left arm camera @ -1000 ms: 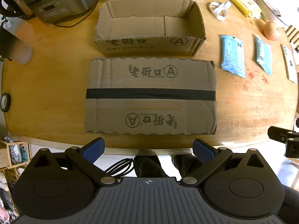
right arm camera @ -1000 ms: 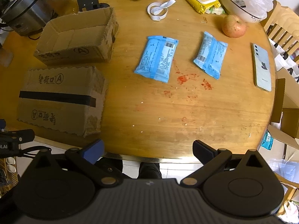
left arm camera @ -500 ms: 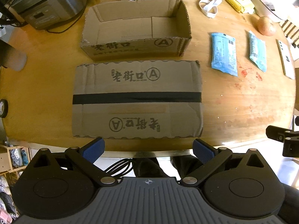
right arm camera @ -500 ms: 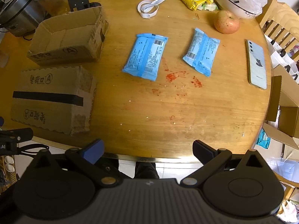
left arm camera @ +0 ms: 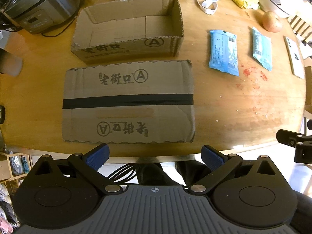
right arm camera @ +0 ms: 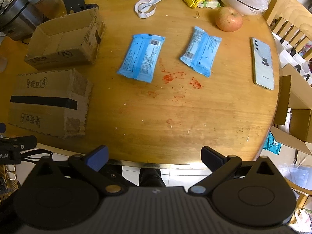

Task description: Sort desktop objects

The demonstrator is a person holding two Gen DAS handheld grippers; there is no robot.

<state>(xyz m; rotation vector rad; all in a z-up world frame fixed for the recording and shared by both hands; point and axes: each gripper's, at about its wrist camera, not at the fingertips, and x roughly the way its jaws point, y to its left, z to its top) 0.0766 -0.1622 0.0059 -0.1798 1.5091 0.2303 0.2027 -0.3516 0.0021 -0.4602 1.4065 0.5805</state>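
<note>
Two blue packets (right arm camera: 141, 58) (right arm camera: 201, 51), flat on desk (right arm camera: 195, 117): likely light, soft, crinkly film; best pinched across the narrow width. Left hand-held gripper (left arm camera: 155, 155) and right hand-held gripper (right arm camera: 154, 156): both released, empty.

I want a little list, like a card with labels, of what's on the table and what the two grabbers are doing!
table: round wooden table, red smears near the middle
boxes: open-topped cardboard box, nothing visible inside; closed cardboard box with black tape in front of it
packets: two blue plastic packets, flat, apart
fruit: reddish apple
phone: pale phone, face down
left gripper: open, holding nothing
right gripper: open, holding nothing
</note>
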